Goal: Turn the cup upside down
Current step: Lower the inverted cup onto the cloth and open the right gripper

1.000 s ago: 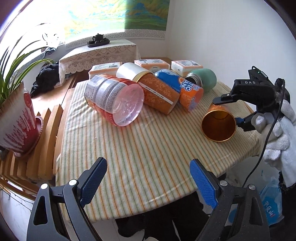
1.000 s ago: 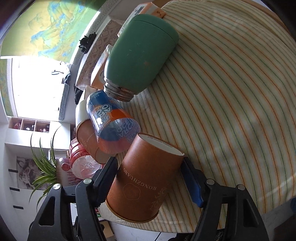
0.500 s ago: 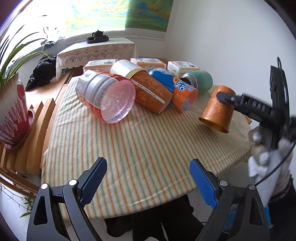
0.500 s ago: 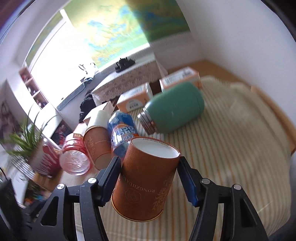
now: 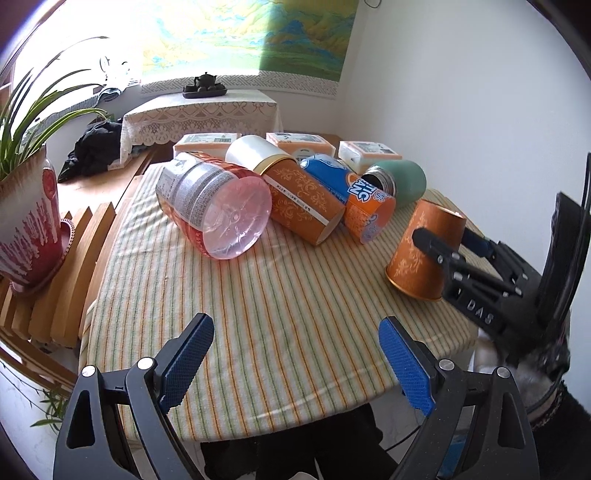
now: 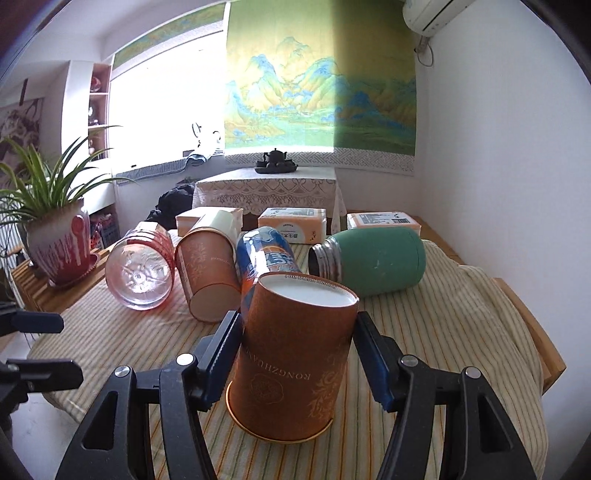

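Orange paper cup, mouth down and tilted on the bench, pinched by the right claw; left claw spread.

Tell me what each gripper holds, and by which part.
The right gripper clamps the orange paper cup, mouth down, by its side wall. The left gripper holds nothing.

This is a lived-in home, a sitting or dining room. A landscape scroll painting hangs on the white wall above a side table with a lace cloth carrying a dark teapot set. A spider plant in a red-and-white pot stands by the bright window, an air conditioner sits high up, and a striped tablecloth covers the worktop.
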`<state>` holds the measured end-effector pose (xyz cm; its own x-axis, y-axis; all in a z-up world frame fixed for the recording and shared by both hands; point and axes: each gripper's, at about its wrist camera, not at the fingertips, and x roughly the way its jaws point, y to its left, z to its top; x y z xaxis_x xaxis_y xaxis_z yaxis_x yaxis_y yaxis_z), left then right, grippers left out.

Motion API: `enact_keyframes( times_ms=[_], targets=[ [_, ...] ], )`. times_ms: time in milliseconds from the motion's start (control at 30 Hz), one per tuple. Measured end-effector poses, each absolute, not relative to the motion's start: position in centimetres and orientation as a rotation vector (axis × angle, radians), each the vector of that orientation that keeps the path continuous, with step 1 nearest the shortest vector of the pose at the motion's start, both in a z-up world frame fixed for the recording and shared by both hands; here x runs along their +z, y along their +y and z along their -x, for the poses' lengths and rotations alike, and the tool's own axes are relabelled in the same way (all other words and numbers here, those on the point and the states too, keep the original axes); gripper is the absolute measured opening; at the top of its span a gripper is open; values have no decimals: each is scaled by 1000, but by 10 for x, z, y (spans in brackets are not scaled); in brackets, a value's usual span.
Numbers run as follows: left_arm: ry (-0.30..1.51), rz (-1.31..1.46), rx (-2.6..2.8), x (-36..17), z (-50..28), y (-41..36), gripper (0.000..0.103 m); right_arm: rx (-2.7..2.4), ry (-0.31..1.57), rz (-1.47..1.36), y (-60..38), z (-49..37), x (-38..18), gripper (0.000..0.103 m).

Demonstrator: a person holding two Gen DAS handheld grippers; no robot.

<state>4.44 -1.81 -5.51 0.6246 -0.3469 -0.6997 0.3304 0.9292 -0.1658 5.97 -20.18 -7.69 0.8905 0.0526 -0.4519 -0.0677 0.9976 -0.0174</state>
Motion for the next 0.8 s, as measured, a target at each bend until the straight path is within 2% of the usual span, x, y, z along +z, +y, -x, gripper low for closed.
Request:
enact_keyframes(
  times_ms=[800],
  targets=[
    [819,30,-384,-63,-46,-14,93,48,420,73,-189,-50,-84,55]
  ],
)
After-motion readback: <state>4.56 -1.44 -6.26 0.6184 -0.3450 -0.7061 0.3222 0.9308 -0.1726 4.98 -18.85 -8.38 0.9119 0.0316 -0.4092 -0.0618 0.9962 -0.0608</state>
